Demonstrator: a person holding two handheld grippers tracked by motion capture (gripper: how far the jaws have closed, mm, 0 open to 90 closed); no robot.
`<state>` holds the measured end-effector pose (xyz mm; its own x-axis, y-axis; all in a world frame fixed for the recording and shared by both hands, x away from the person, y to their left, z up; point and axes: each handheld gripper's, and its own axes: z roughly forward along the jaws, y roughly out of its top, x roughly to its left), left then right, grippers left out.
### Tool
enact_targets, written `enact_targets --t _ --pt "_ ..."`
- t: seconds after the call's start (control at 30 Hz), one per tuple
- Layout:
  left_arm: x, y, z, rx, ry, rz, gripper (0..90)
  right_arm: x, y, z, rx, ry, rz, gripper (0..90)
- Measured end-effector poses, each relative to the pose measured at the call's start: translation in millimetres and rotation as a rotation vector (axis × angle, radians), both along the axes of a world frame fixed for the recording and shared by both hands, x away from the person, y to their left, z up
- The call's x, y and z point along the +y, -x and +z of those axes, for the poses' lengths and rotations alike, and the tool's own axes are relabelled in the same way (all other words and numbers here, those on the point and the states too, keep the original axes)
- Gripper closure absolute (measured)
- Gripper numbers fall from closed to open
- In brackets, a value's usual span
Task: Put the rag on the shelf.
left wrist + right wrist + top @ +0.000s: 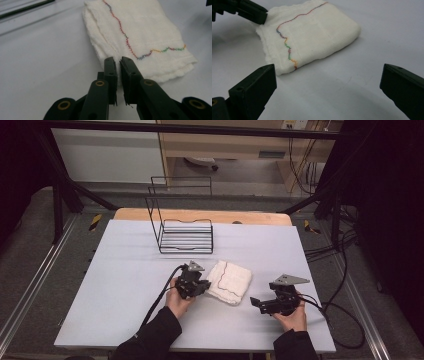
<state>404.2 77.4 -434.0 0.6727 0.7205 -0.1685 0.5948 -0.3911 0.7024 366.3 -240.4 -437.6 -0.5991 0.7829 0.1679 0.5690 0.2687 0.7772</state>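
Left tongs (119,65) pinch folded white towel (140,32) edge; right tongs (327,82) wide, empty.

Both forearms reach in from the near edge in dark sleeves. The left gripper (200,287) has its jaws nearly together — a thin gap remains. The right gripper (256,303) points leftward, jaws spread wide.

In the right gripper view, the right gripper (328,82) had its jaws spread wide apart over the pale surface (362,82). A folded white towel (312,35) with a multicoloured zigzag stitch lay farther off. The other gripper (249,11) touched the towel's far left corner.
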Motion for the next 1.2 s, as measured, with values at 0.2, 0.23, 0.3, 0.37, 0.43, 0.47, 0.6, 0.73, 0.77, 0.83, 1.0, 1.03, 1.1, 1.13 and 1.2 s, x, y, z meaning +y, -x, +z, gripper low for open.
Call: enact_targets --t 0.2,0.23,0.3,0.37,0.43,0.47,0.6,0.73,0.77,0.83,1.0,1.03,1.1,1.13,1.2 --pt "7.7 7.2 -6.9 -0.006 0.012 -0.006 80.8 1.8 -0.1 -0.4 0.004 -0.009 -0.001 1.4" --pt "8.5 5.5 -6.6 -0.003 0.016 -0.011 76.2 2.1 -0.4 -0.8 0.002 -0.009 -0.001 1.5" --pt "9.8 1.7 -3.0 -0.027 -0.005 -0.018 66.9 2.4 -0.3 -1.1 0.002 -0.011 -0.002 1.4" --pt "10.9 -4.1 3.2 -0.054 -0.011 -0.011 56.2 2.6 -0.4 -1.3 0.000 -0.013 0.000 1.3" --pt "11.2 -13.3 9.7 -0.070 -0.005 0.001 48.6 2.6 -0.4 -1.3 0.001 -0.014 0.001 1.2" --pt "11.1 -17.3 11.9 -0.069 -0.004 0.001 44.7 2.5 -0.6 -1.4 -0.001 -0.013 0.002 1.2" --pt "2.3 -38.2 17.0 -0.076 -0.032 0.011 31.1 2.5 -0.5 -1.3 -0.001 -0.012 0.001 1.1" --pt "-9.9 -53.2 15.0 -0.073 -0.032 0.020 27.1 2.7 -0.9 -1.6 -0.002 -0.011 0.000 1.0" --pt "-12.7 -56.6 14.2 -0.067 -0.029 0.024 26.1 2.8 -0.9 -1.6 -0.002 -0.010 0.000 0.9" --pt "-18.0 -62.9 12.9 -0.067 -0.038 0.025 25.9 2.8 -1.0 -1.7 -0.001 -0.009 0.000 0.8" --pt "-24.7 -78.3 8.0 -0.060 -0.057 0.048 35.3 2.9 -1.0 -1.7 -0.004 -0.014 0.003 0.8" --pt "-25.7 -80.5 6.2 -0.053 -0.052 0.056 37.4 2.7 -1.1 -1.7 -0.006 -0.014 0.004 0.8" --pt "-27.1 -84.3 2.8 -0.047 -0.066 0.066 40.7 2.5 -1.0 -1.3 -0.005 -0.015 0.002 0.8" --pt "-27.3 -85.8 1.3 -0.040 -0.066 0.068 43.4 2.7 -1.0 -1.3 -0.008 -0.022 0.000 0.8" --pt "-28.4 -87.9 -2.1 -0.035 -0.061 0.074 46.6 2.7 -1.2 -1.3 -0.007 -0.019 0.003 0.8"
